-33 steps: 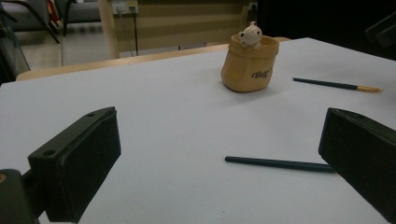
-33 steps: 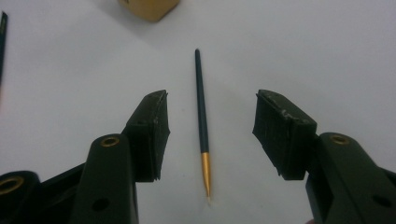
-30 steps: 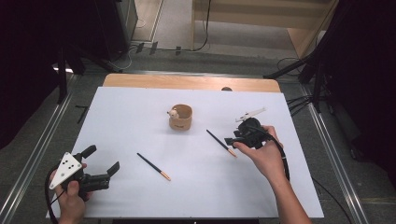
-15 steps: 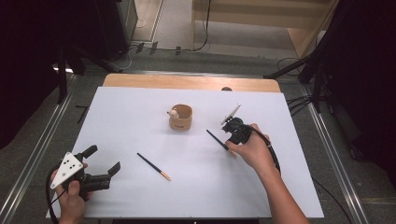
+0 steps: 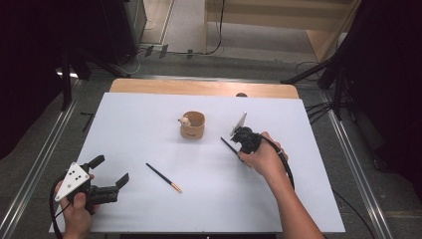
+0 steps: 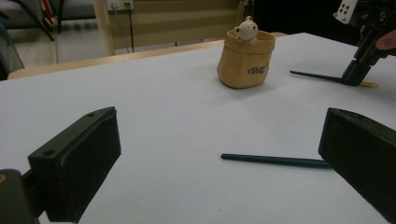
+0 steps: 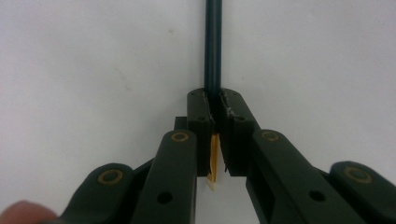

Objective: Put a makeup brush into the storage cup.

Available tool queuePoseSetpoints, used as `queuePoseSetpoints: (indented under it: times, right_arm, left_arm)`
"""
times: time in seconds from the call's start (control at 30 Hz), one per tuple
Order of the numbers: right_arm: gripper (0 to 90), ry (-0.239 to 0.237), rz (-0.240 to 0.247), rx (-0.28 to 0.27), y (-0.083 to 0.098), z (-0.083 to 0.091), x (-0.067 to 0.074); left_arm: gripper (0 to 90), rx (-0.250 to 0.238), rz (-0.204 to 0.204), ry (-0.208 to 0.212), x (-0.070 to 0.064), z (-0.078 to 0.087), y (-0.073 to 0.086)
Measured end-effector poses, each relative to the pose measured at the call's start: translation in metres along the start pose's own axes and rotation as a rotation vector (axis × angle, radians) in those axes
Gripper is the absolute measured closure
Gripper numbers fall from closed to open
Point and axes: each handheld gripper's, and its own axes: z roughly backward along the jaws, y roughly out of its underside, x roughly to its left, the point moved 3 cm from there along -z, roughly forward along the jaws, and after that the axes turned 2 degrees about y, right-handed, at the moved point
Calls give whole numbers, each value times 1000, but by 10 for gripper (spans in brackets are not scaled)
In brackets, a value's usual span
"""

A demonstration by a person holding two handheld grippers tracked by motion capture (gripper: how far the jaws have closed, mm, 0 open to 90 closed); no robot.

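A dark pencil (image 7: 213,46) lies on the white table right of a tan sack-shaped cup (image 5: 192,125) with a small bear figure on its rim. My right gripper (image 5: 234,145) points down onto it. Its jaws have just been closing and are now shut on the pencil (image 5: 225,142) near its orange end; in the right gripper view my right gripper (image 7: 215,105) pinches the shaft. A second dark pencil (image 5: 164,178) lies mid-table. My left gripper (image 5: 110,171) stands open at the front left, with nothing between its fingers (image 6: 79,154). That pencil (image 6: 275,160) lies just ahead of it.
The white sheet (image 5: 149,114) covers a wooden table whose bare strip (image 5: 199,87) shows at the far edge. Metal rails run along both sides. In the left gripper view, the cup (image 6: 245,60) stands ahead and the right gripper (image 6: 353,74) stands at the upper right.
The right hand has moved left and down onto the right pencil, and its jaws have closed on it. The left hand and the other pencil have stayed where they were.
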Motion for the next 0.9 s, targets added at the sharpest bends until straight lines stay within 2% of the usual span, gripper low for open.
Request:
queuePoseSetpoints:
  times: [0.13,0.17,0.3,0.33,0.37,0.43,0.47,0.53,0.57,0.67,0.7,0.9]
  right_arm:
    - [849,-8,0,-37,5,1,-1]
    - [850,-6,-9,-77,9,2,-3]
    - [850,3,-31,-149,17,8,-6]
    - [850,6,-24,-181,19,9,-8]
    - [850,12,-38,-207,22,11,-8]
    - [850,26,-49,-279,29,17,-9]
    - [850,26,-49,-279,29,17,-9]
    - [850,26,-57,-331,34,21,-9]
    - [850,30,-60,-377,38,25,-8]
    - [850,38,-65,-425,42,28,-8]
    - [850,60,-80,-471,47,30,-7]
    - [850,76,-85,-559,53,32,-4]
  left_arm:
    - [0,-1,28,19,-1,-6,-1]
    - [0,2,23,19,-1,-7,-2]
    - [0,6,22,21,-1,-14,-8]
    - [0,2,33,30,0,-16,-10]
    - [0,-5,55,45,0,-18,-13]
    - [0,-8,39,45,-2,-21,-18]
    - [0,-7,33,50,-4,-23,-21]
    - [0,-10,21,60,-7,-29,-25]
    - [0,-1,10,70,-10,-36,-29]
    - [0,1,6,81,-14,-43,-33]
    - [0,3,1,94,-17,-50,-37]
    - [0,-8,-6,120,-24,-66,-50]
